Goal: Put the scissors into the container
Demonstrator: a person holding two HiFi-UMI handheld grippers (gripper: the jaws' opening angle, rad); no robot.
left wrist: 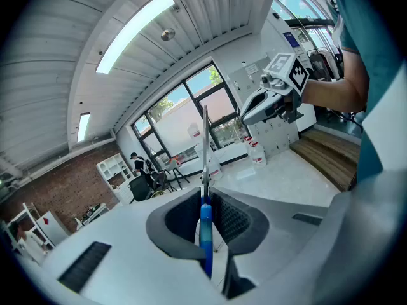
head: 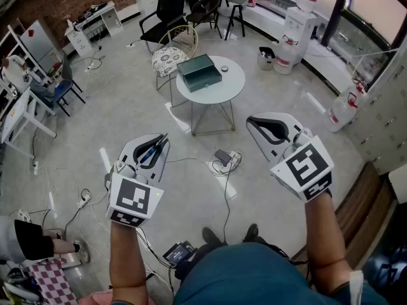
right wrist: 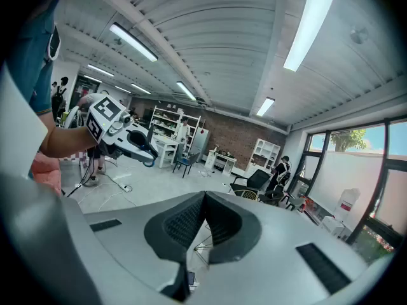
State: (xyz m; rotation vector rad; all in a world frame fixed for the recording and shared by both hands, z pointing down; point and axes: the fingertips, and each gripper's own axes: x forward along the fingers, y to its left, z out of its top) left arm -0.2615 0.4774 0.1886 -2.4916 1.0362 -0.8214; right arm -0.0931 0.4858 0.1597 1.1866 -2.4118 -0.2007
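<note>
left hand-held gripper (left wrist: 205, 199) clamps slim blue-handled steel scissors (left wrist: 204, 150).

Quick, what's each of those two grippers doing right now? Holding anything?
Left gripper: closed on the blue-handled scissors.
Right gripper: closed, with nothing between its jaws.

No text, label or number is legible.

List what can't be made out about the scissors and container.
Scissors: handles mostly hidden by the left claw in the left gripper view; too small in the head view.
Container: far and small in the head view; lid state unclear.
Round object beside it: too small to identify.
</note>
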